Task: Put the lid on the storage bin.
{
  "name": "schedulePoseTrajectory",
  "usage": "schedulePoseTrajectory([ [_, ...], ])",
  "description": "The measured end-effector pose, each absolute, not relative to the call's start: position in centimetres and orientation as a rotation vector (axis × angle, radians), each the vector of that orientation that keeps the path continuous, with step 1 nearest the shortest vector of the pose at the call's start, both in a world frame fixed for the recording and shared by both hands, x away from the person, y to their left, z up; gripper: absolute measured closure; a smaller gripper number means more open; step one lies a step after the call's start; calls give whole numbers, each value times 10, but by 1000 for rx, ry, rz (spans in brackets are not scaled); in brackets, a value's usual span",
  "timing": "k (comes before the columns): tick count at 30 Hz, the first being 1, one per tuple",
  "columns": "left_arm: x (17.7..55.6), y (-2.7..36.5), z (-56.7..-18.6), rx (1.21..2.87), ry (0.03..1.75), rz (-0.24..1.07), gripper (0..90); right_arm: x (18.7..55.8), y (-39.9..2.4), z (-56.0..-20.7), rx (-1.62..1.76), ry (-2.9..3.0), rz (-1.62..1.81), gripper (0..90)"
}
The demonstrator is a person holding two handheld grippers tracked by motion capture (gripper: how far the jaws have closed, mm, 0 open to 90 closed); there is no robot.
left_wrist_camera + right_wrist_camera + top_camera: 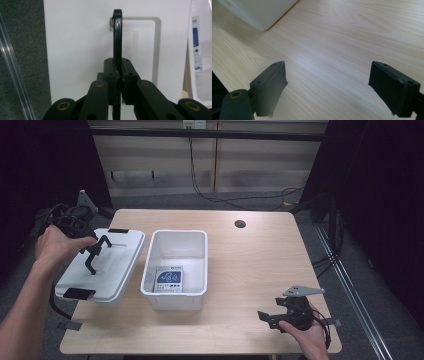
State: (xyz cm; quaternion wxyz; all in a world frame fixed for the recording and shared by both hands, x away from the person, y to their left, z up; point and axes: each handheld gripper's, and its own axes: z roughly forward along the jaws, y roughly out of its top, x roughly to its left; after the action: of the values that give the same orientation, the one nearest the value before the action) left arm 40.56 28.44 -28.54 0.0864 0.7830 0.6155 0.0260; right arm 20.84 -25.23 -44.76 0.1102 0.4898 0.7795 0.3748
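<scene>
A white box lid [112, 265] with black end clips lies at the table's left, beside an open white bin [179, 236]; its left part reaches past the table edge. My left gripper [95, 249] is shut on the lid's black hoop handle [93, 257]. In the left gripper view the pads [110, 75] pinch that thin handle [117, 32], which stands on edge over the lid [80, 45]. A blue and white packet [169, 280] lies flat in the bin. My right gripper [265, 317] rests open near the front right corner, with bare wood between its jaws [329, 82].
The light wooden table [250, 260] has a round cable hole [240, 224] at the back. Black cables trail on the floor behind it. A metal rail [345, 280] runs along the floor at the right. The bin's corner [259, 12] shows in the right gripper view.
</scene>
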Motion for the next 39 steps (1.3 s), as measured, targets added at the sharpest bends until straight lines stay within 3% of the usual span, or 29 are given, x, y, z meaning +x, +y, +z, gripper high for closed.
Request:
schedulePoseTrajectory([
  [39,407,205,-264,2371,1747,52,848,210,-253,-449,1471,2287,1081,140],
])
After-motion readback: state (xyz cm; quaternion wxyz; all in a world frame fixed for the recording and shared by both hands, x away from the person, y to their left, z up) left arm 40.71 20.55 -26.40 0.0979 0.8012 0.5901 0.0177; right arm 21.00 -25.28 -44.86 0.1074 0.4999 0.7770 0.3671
